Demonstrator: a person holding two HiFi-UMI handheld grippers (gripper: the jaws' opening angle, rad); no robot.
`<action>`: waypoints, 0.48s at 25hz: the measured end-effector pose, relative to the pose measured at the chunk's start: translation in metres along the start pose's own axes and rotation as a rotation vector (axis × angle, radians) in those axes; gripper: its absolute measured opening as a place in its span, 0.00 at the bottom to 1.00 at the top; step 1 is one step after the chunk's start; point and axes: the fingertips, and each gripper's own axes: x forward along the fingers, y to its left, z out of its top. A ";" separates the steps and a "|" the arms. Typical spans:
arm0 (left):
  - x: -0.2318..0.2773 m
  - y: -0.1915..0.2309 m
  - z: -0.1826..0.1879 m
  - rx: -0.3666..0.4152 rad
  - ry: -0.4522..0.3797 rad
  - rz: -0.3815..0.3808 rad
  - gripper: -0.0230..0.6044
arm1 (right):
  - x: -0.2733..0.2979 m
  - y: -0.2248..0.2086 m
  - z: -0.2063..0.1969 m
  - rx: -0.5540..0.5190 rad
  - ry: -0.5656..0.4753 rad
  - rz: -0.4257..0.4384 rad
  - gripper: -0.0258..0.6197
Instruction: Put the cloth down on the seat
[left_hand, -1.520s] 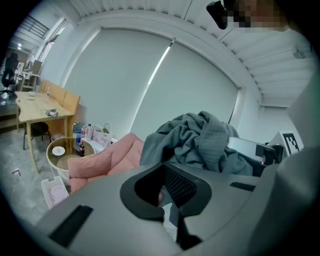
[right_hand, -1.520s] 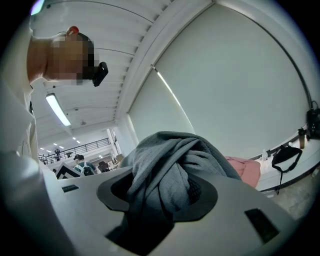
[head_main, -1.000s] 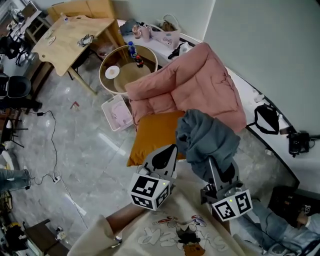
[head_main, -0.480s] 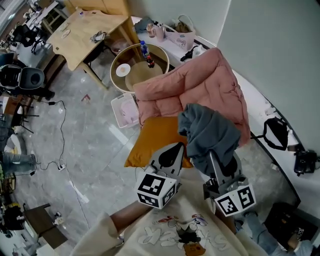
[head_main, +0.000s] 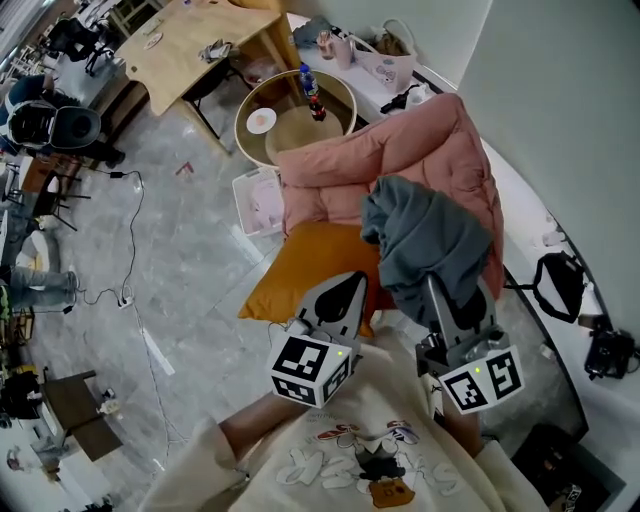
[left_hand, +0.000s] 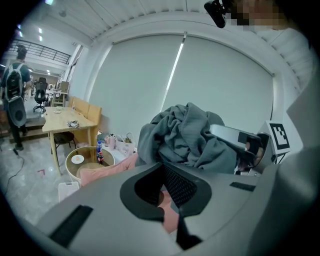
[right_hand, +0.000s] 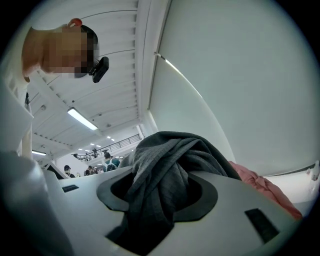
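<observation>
A crumpled grey cloth hangs bunched over my right gripper, which is shut on it; the folds fill the jaw opening in the right gripper view and hide the fingertips. The bundle is held above the near edge of a pink quilt, which lies on the white seat along the wall. To its left, my left gripper is shut with nothing in it, above an orange cushion. In the left gripper view the cloth and the right gripper show beyond the left gripper.
A round table with bottles and a plate stands beyond the quilt, with a white basket beside it on the floor. A wooden table is at the far left. Black bags lie on the seat at right. Cables cross the grey floor.
Both grippers have moved forward toward the pink quilt, the right one still holding the cloth. The cloth now overlaps more of the quilt's near edge.
</observation>
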 end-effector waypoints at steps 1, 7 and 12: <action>0.001 0.000 0.001 -0.003 -0.002 0.005 0.05 | 0.002 -0.004 0.001 0.000 0.001 0.002 0.37; 0.011 0.008 0.011 -0.015 -0.019 0.019 0.04 | 0.018 -0.019 0.005 0.004 0.011 -0.003 0.37; 0.023 0.016 0.005 -0.027 -0.007 0.014 0.04 | 0.024 -0.035 -0.006 0.012 0.048 -0.034 0.37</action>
